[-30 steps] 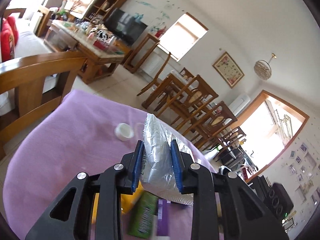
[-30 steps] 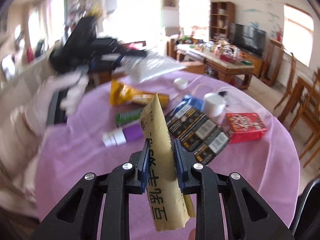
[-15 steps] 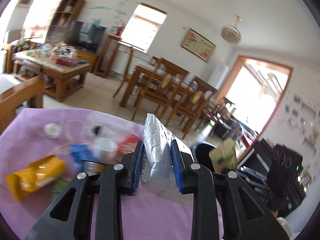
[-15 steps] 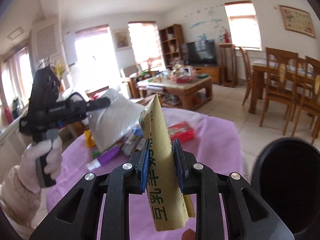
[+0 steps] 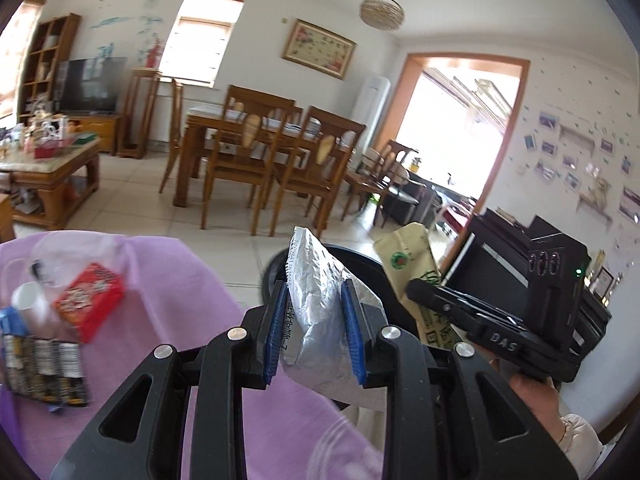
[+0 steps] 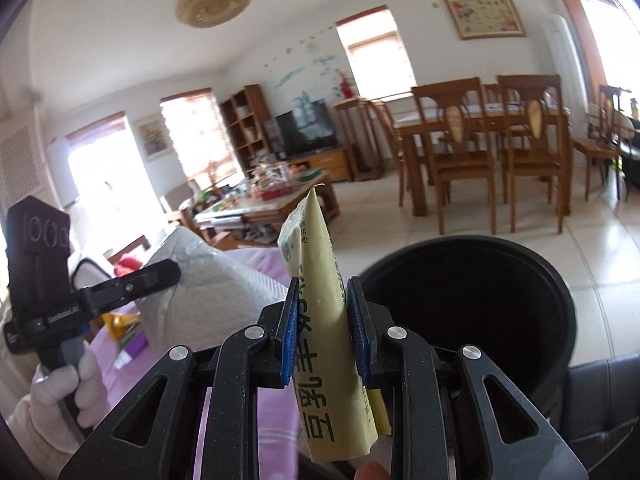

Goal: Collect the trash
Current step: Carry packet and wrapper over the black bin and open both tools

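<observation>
The left gripper [image 5: 314,316] pinches a silver foil bag [image 5: 320,300] and the right gripper [image 6: 323,332] pinches a yellow packet [image 6: 320,296], both near the black bin [image 6: 472,304] at 3 o'clock, not dropped yet, with more wrappers left on the purple table [image 5: 160,280]

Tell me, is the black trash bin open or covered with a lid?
Open. In the right wrist view the black trash bin shows a round rim and a dark hollow inside, with no lid. Whether anything lies inside, I cannot tell.
</observation>
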A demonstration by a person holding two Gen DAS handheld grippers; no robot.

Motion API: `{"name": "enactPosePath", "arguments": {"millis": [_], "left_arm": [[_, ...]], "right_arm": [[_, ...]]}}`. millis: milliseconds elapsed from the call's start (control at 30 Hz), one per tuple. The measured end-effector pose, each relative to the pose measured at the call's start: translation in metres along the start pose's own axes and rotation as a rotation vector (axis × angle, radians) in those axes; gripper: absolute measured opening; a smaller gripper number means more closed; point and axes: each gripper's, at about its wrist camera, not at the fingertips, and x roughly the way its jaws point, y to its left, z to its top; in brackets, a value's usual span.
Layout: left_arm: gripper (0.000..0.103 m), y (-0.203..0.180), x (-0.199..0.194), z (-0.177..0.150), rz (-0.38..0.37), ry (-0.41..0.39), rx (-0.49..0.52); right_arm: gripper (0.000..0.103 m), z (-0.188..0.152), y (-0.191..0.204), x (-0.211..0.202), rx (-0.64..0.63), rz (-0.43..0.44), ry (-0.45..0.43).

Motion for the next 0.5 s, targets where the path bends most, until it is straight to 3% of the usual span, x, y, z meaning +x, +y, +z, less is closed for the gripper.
{"name": "enactPosePath", "arguments": {"millis": [267, 500], "left_arm": [[0.028, -0.020, 0.051, -0.006, -0.008, 0.052, -0.002], [0.028, -0.026, 0.083, -0.010, 0.023, 0.088, 0.004]], "right_arm": [[0.023, -0.019, -0.066, 0.007, 0.130, -0.080, 0.005], [0.024, -0.030, -0.089, 0.021, 0.176, -0.087, 0.003]]}}
